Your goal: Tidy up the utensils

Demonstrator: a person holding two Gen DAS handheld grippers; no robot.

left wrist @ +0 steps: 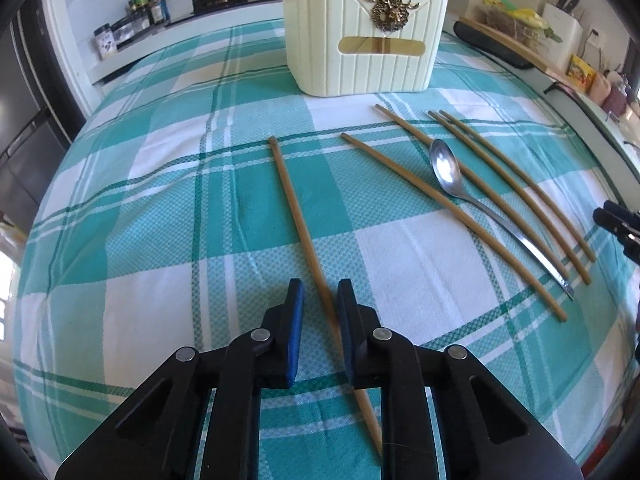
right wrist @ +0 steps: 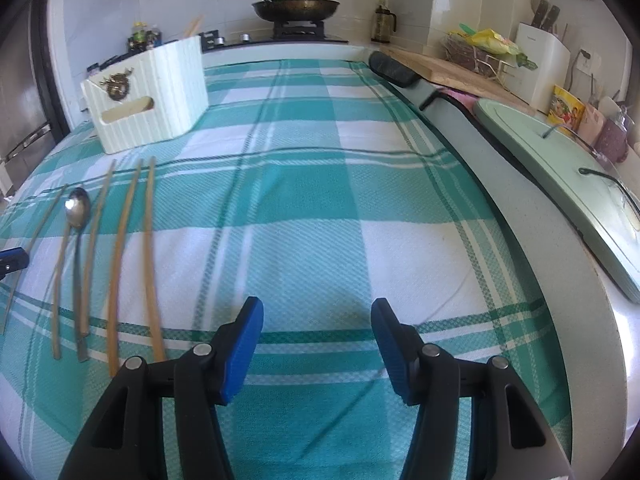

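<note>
Right now my left gripper point(left wrist: 320, 292) has its jaws drawn in around the lone chopstick point(left wrist: 298, 224), low on its thin end. The right pad seems to touch the wood, while a sliver of cloth shows on the other side, so I judge the grip not yet firm. I took this stick because it lies apart from the others, nearest the left edge of the checked tablecloth point(left wrist: 160, 200), where nothing crowds my fingers.

The other four chopsticks point(left wrist: 452, 216) and the spoon point(left wrist: 448, 172) lie fanned side by side toward the cloth's right edge, the spoon resting between and partly across two sticks. Their heads all point at the cream holder point(left wrist: 360, 40) standing at the far edge of the cloth, which I judge is where everything belongs.

My right gripper point(right wrist: 316, 340) hangs with its jaws apart and empty over bare cloth just right of the fan, keeping out of the way.
</note>
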